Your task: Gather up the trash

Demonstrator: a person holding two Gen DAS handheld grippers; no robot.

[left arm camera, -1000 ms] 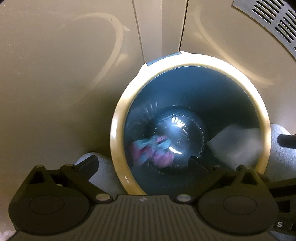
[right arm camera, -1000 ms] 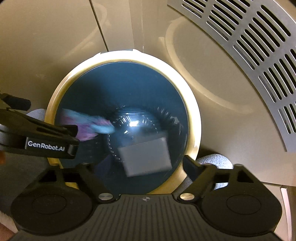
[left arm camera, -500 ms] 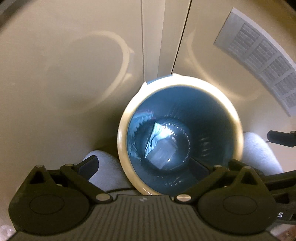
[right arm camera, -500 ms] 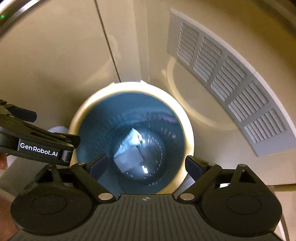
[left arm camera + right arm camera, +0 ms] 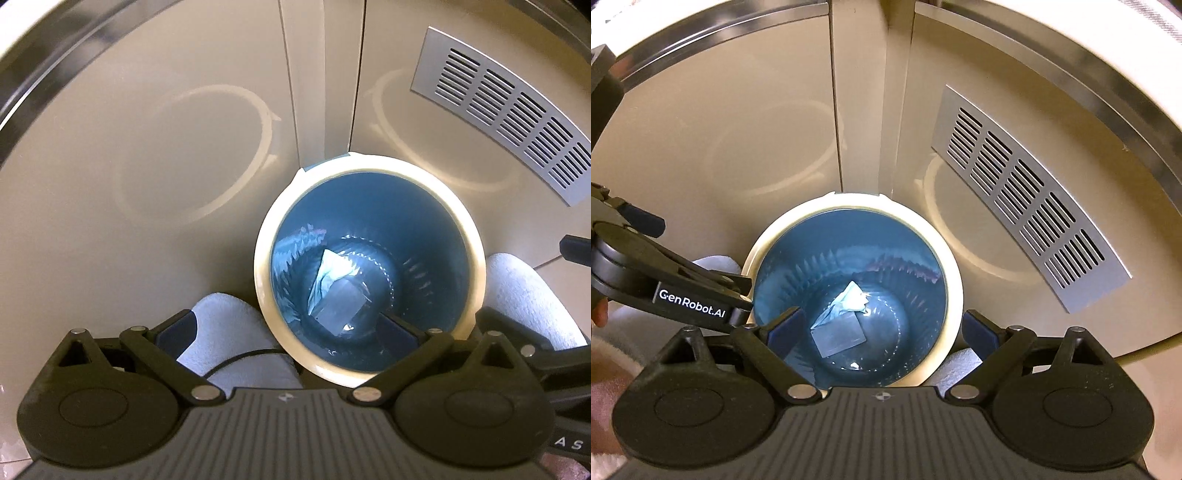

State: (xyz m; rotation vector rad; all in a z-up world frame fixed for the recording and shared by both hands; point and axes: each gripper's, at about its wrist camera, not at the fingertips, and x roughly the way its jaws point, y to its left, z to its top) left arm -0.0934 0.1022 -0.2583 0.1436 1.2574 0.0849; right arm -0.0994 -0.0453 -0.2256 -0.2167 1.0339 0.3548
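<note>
At the bottom of the blue bin (image 5: pixel 369 206), low in the centre of both views, lie two pieces of trash: a flat grey card (image 5: pixel 839 336) and, touching its upper edge, a crumpled pale wrapper (image 5: pixel 851 298). In the left wrist view the same pair sits just below the middle of the frame, card (image 5: pixel 341 308) under wrapper (image 5: pixel 332 267). The bin has a cream rim (image 5: pixel 955 280) and glossy inner walls (streaks of pink and white on them look like reflections, though I cannot tell for sure).

The left gripper (image 5: pixel 286 328) hangs above the bin with its fingers spread wide and nothing between them; one blue pad (image 5: pixel 397 328) shows over the bin's mouth, the other over a grey slipper (image 5: pixel 229 332) at lower left. The right gripper (image 5: pixel 882 332) is likewise spread apart and empty, straddling the rim. The left gripper also enters the right wrist view from the left edge (image 5: pixel 701 295).

Behind the bin stand beige cabinet doors (image 5: pixel 147 147), with a slotted metal vent (image 5: pixel 1027 199) at the right of frame.
</note>
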